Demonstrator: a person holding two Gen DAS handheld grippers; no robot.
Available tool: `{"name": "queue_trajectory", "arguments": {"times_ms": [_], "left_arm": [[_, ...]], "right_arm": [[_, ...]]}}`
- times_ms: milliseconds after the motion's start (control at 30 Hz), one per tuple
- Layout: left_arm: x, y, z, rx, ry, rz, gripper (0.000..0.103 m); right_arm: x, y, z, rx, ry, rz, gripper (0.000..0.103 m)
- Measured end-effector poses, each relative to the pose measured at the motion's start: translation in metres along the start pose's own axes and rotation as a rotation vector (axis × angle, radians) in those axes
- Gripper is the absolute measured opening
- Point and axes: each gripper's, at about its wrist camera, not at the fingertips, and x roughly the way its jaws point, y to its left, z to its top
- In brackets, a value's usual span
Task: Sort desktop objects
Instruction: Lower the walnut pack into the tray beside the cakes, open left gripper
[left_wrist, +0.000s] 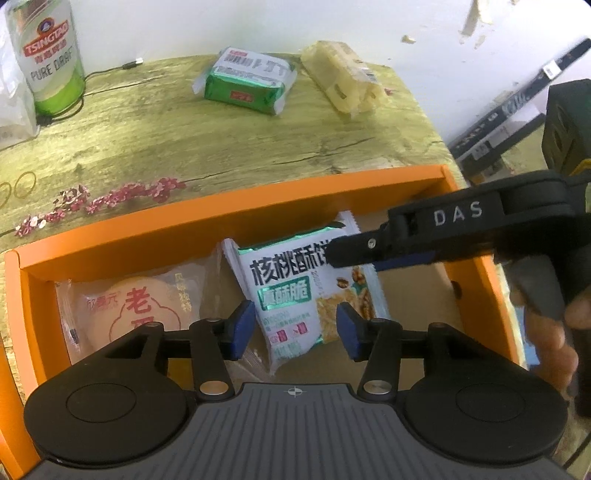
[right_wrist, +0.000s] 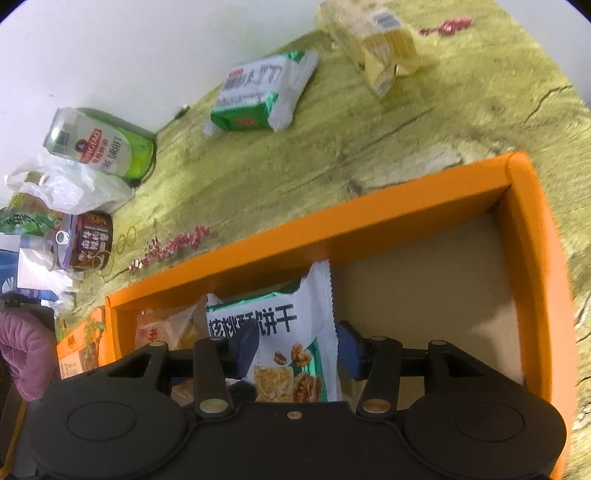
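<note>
A white and green walnut biscuit packet (left_wrist: 295, 291) lies in the orange box (left_wrist: 221, 218), next to a clear-wrapped round pastry (left_wrist: 140, 306). My left gripper (left_wrist: 295, 328) is open above the box, over the packet's near end, touching nothing. My right gripper (right_wrist: 295, 347) is open with its blue pads on either side of the same packet (right_wrist: 291, 332); it reaches in from the right in the left wrist view (left_wrist: 343, 254). A green biscuit pack (left_wrist: 247, 79) and a yellow wrapped snack (left_wrist: 343, 81) lie on the table beyond the box.
A Tsingtao beer can (left_wrist: 50, 55) stands at the back left beside a white plastic bag (right_wrist: 66, 184) and a black cable (left_wrist: 103, 74). A brown tin (right_wrist: 85, 240), rubber bands (left_wrist: 24, 184) and printed pink flowers (left_wrist: 110, 195) are left of the box. The table edge (left_wrist: 436, 122) is at right.
</note>
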Motion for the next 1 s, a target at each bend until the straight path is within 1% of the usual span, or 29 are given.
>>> {"name": "queue_trajectory", "arguments": {"times_ms": [133, 400, 600, 800, 933, 967, 1000], "left_arm": [[0.003, -0.004, -0.002, 0.025, 0.007, 0.001, 0.048], [0.006, -0.007, -0.003, 0.051, 0.009, 0.004, 0.048], [0.007, -0.006, -0.002, 0.041, 0.008, 0.006, 0.049], [0.009, -0.005, 0.001, 0.029, 0.005, 0.005, 0.049], [0.008, -0.002, 0.001, 0.021, 0.000, 0.008, 0.049], [0.008, -0.002, 0.001, 0.020, -0.001, 0.007, 0.048], [0.007, -0.002, 0.001, 0.020, -0.003, 0.006, 0.049]], "right_arm": [[-0.008, 0.000, -0.007, -0.021, -0.001, 0.006, 0.046], [-0.005, 0.001, -0.017, -0.063, 0.009, -0.050, 0.046], [-0.004, 0.002, -0.013, -0.086, 0.004, -0.061, 0.045], [-0.003, 0.007, -0.005, -0.125, -0.025, -0.080, 0.045], [-0.009, 0.003, -0.002, -0.106, -0.050, -0.063, 0.046], [-0.011, 0.002, -0.002, -0.102, -0.053, -0.060, 0.048], [-0.013, 0.001, -0.003, -0.098, -0.055, -0.058, 0.048]]}}
